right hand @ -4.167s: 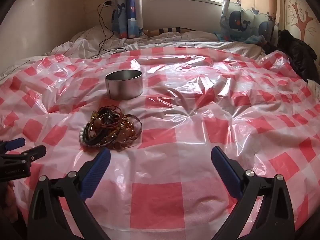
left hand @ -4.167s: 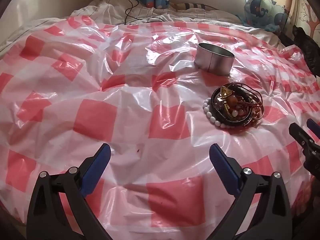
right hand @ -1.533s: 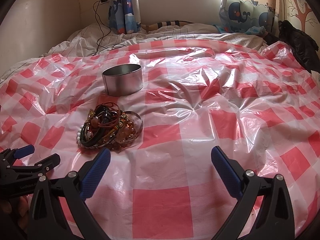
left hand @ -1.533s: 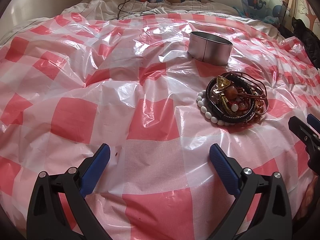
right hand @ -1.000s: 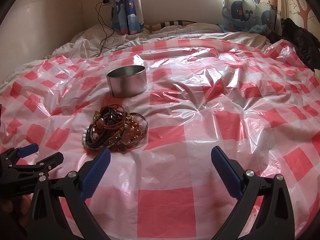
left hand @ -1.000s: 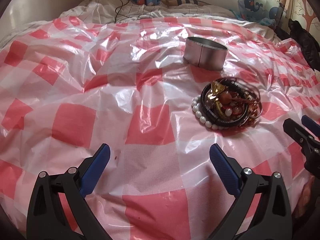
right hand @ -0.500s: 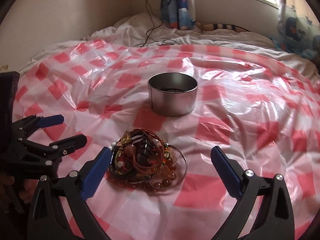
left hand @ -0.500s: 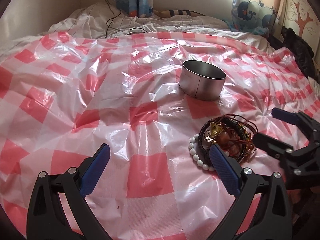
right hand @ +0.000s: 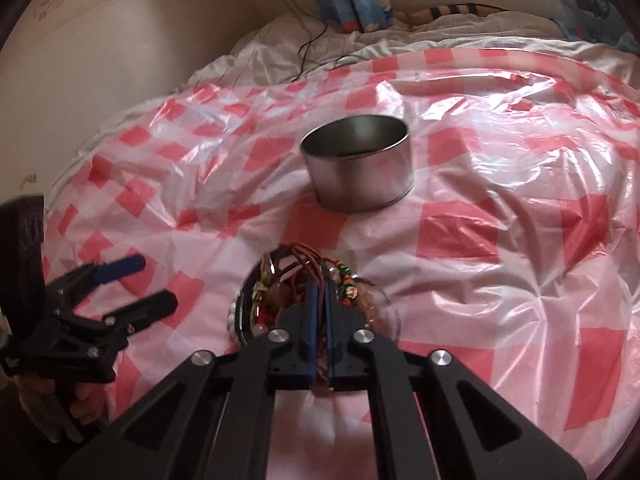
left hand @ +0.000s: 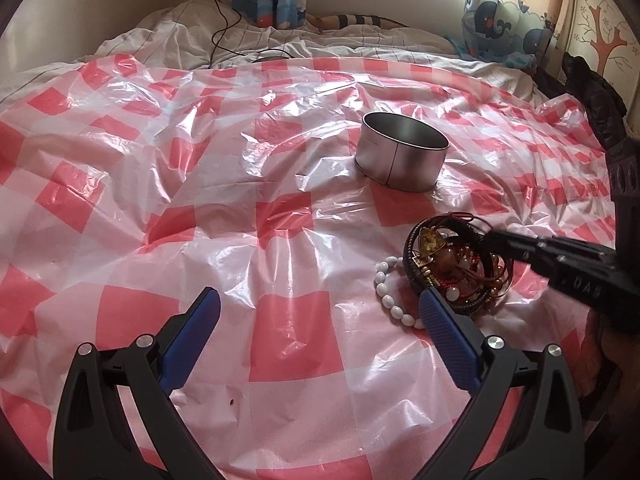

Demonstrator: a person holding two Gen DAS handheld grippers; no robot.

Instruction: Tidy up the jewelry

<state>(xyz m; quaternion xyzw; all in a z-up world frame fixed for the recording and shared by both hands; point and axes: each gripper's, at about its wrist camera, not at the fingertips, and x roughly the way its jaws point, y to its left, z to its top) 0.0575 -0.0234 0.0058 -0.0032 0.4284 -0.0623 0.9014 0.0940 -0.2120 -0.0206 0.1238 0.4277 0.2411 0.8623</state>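
A pile of bracelets (left hand: 452, 268) lies on the red-checked plastic sheet, with a white bead bracelet (left hand: 390, 304) at its left edge. A round metal tin (left hand: 402, 156) stands open just beyond the pile; it also shows in the right wrist view (right hand: 360, 166). My right gripper (right hand: 319, 300) is shut with its tips in the bracelet pile (right hand: 288, 292), apparently pinching a strand; from the left wrist view it reaches in from the right (left hand: 490, 238). My left gripper (left hand: 316, 312) is open and empty, left of the pile; in the right wrist view it sits at the left (right hand: 132, 284).
The plastic sheet (left hand: 160, 184) covers a bed with rumpled white bedding (left hand: 280, 44) at the back. A black cable (left hand: 224, 28) runs over the bedding. Dark clothing (left hand: 596, 96) lies at the right edge. Curtains hang at the far wall.
My right gripper has moved forward into the bracelet pile and closed from wide open to shut. My left gripper has stayed open and shifted slightly closer to the pile.
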